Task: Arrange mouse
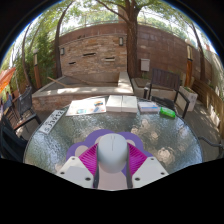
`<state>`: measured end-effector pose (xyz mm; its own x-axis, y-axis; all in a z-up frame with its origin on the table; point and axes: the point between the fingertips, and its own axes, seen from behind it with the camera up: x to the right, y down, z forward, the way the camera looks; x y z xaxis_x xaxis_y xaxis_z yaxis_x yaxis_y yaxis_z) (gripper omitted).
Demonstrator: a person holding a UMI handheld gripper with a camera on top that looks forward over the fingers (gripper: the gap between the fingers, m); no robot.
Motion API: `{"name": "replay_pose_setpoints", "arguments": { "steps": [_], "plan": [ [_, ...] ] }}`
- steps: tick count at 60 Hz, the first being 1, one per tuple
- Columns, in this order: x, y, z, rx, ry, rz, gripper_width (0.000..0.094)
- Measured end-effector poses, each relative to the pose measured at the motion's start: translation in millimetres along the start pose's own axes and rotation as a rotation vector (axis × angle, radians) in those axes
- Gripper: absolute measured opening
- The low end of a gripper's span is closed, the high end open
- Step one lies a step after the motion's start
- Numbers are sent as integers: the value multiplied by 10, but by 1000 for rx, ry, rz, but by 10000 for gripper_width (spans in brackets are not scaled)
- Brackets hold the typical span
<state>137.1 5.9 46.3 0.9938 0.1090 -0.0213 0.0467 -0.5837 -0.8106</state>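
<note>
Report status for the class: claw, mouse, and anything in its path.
Claw shut on white mouse, pads pressing both sides. Mouse over glass table. White boxes and green object beyond, well clear.

Bright dappled daylight — leaf shadows, fisheye bending at edges.

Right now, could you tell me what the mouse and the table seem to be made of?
Mouse: likely smooth matte plastic, judging by its even pale grey shell; it sits between the fingers, which seem to press its sides. Table: probably glass, since its glossy, mottled top reflects the trees.
</note>
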Motion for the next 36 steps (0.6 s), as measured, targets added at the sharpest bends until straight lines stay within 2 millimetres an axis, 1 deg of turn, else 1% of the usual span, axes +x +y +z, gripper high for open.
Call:
{"name": "replay_pose_setpoints", "arguments": {
  "steps": [2,4,5,9,10,11,13,15,16,17,20,23,24,26,30,31,36],
  "plan": [
    [-19,142,104,-41,-3,7,404],
    [-37,241,167,-75,-8,21,440],
    [-72,397,242,-88,-10,26,453],
    [-65,514,303,-124,-2,38,501],
    [-44,502,314,-122,-1,35,504],
    [-65,511,291,-113,7,32,519],
    [-40,472,244,-106,24,24,597],
    [-40,436,173,-102,36,14,736],
    [-6,325,139,-100,39,9,809],
    [-48,351,123,-95,42,5,868],
    [-58,275,-56,-78,62,-5,830],
    [-101,197,-266,-62,87,-11,846],
    [-65,75,-359,-60,94,-12,854],
    [-105,56,-516,-49,108,-12,856],
    [-181,-31,-871,-35,134,-6,854],
    [-175,-135,-1015,-34,135,-7,852],
    [-260,-206,-1477,-16,162,-12,848]
  ]
}}
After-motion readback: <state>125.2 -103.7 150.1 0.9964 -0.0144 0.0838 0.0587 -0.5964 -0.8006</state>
